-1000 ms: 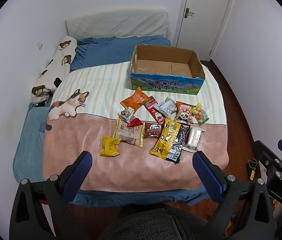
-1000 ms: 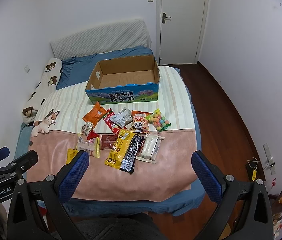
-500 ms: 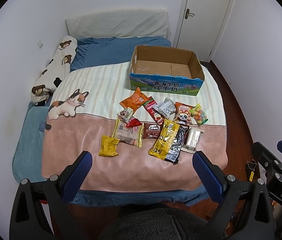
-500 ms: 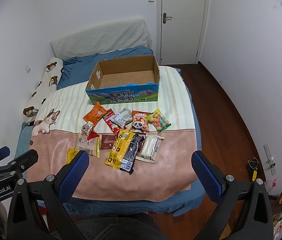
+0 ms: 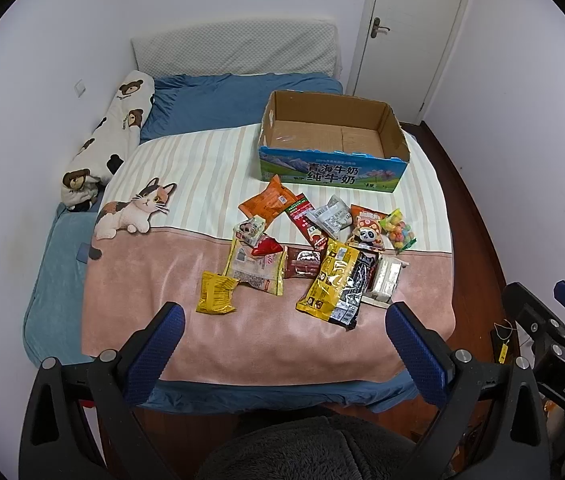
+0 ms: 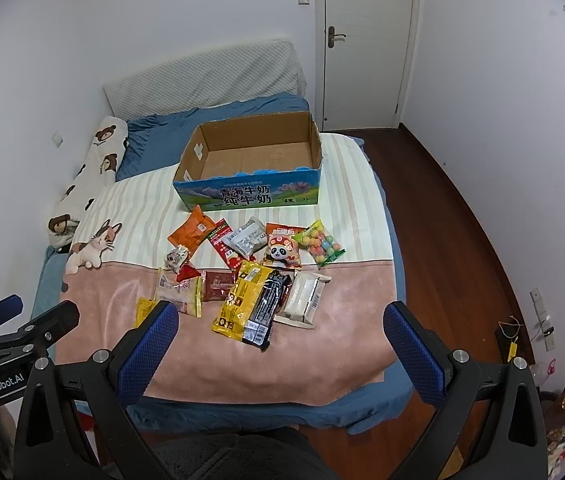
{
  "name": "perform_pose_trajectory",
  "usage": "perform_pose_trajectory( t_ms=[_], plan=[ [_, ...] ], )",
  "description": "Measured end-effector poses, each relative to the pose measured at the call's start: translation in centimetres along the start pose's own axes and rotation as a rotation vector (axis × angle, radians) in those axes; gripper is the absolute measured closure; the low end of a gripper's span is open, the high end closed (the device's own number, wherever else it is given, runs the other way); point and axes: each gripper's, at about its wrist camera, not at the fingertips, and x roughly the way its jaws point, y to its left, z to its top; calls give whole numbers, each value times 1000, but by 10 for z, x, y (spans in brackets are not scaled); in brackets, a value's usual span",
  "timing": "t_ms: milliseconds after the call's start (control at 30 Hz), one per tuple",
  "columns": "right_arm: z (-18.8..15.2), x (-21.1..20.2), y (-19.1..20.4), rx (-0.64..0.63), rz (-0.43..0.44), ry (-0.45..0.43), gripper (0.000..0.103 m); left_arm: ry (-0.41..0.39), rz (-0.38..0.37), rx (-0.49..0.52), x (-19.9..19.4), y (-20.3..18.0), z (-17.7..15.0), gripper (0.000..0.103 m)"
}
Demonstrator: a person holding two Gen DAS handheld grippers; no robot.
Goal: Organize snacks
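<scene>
My left claw [image 5: 282, 334] hangs over the foot of the bed [image 5: 266, 344], its blue pads wide apart with nothing between them; my right claw [image 6: 280, 334] is spread the same way and just as bare. The left view catches the whole small yellow packet [image 5: 217, 293] at the near left of the pile. In the right view my own pad hides part of that packet, but that view shows the floor right of the bed and a socket on the wall. The cardboard box [image 5: 332, 168] sits open on the striped half of the blanket, its long side facing me, bare inside. The snacks [image 5: 314, 248] lie scattered just in front of it. The long yellow bag [image 5: 330, 280] and black bag [image 5: 356, 286] lie side by side, lengthwise toward the box.
</scene>
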Motion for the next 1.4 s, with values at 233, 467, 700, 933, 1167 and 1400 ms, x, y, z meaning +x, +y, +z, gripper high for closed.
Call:
perform_pose_trajectory(
  t_ms=[233,467,700,933,1167,1400],
  plan=[
    [5,3,4,-2,9,2,0,2,-1,1,0,0,0,0],
    [6,25,3,41,37,37,0,10,17,-21,17,8,5,0],
    [-4,147,9,152,117,227,0,105,102,-82,103,39,13,0],
    [-33,294,30,205,87,412,0,279,146,-153,207,87,7,0],
    [-56,397,47,267,29,550,0,447,108,-340,276,145,-16,0],
    [-70,445,50,334,-26,612,3,554,44,-476,324,178,-36,0]
  ],
)
